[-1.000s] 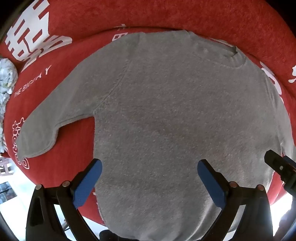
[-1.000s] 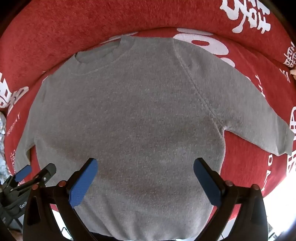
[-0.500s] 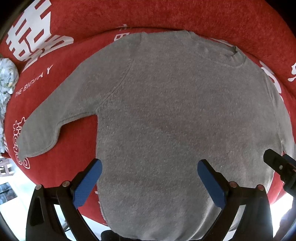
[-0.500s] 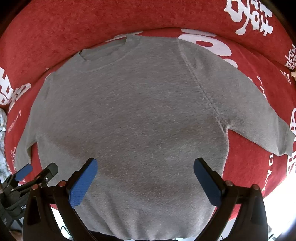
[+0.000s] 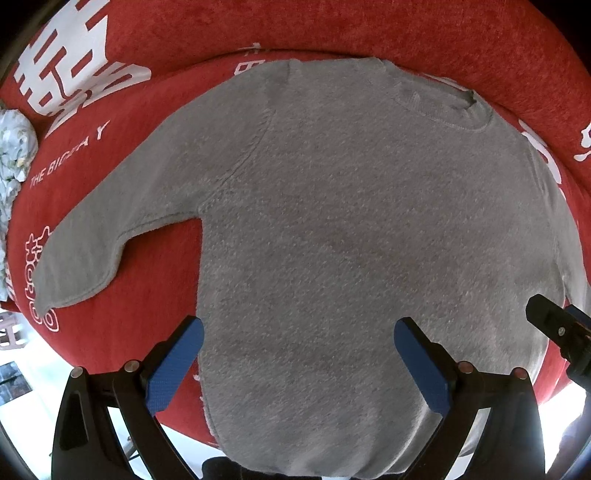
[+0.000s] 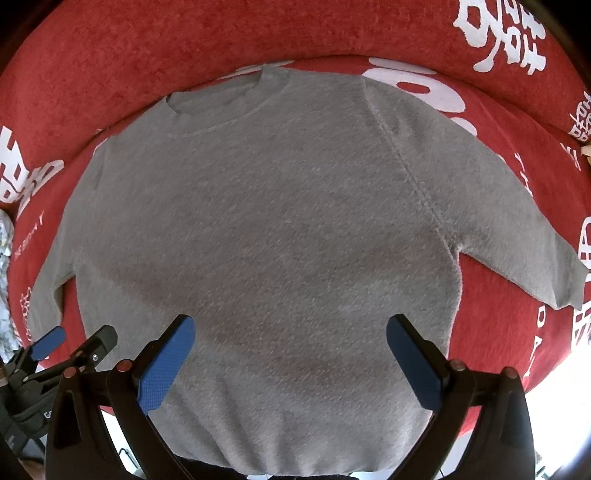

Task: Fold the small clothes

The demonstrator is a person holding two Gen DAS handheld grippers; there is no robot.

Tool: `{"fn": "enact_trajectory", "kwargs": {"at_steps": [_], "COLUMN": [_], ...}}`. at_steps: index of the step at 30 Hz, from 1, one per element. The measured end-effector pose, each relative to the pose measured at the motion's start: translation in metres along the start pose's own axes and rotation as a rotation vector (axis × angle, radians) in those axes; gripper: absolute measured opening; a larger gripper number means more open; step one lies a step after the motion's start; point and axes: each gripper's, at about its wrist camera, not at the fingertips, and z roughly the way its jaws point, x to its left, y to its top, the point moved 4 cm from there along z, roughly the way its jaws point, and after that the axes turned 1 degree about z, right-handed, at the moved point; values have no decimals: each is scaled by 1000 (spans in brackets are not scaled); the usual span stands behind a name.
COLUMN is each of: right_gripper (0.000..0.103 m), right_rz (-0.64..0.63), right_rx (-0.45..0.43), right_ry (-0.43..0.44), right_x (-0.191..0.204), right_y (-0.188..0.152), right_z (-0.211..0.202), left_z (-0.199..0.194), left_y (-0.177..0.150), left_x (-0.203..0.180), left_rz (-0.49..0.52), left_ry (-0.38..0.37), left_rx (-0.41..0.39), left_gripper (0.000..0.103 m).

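One grey knitted long-sleeved sweater (image 5: pixel 332 229) lay flat, sleeves out, on a red plush cover (image 5: pixel 155 280) printed with white writing.
White letters reading "THE BIG" and a later "Y" showed on the cover beside the left sleeve; the large white characters were not legible to me. Both the left gripper (image 5: pixel 298 363) and right gripper (image 6: pixel 290 356) hovered over the hem, jaws spread wide, holding nothing.

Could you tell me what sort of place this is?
Probably a home living room: the grey sweater lies flat on a red sofa cover printed with white characters, below a raised cushioned back.
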Motion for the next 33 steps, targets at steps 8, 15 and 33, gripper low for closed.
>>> {"fn": "enact_trajectory", "kwargs": {"at_steps": [8,15,33], "right_gripper": [103,103,103], "right_rz": [-12,-30,-176], "right_rx": [13,-28,-30], "right_ry": [-15,-28,12], "right_x": [1,8,83], "right_y": [-13,-12,-30], "right_z": [-5,-4,5], "left_z": [2,4,26], "left_y": [-3,-8,-24], "left_x": [9,13,172], "left_rz": [4,-7,-409], "left_ry": [2,-25,-191], "left_rx": [-12,-24,-121], "left_gripper": [103,103,103]}}
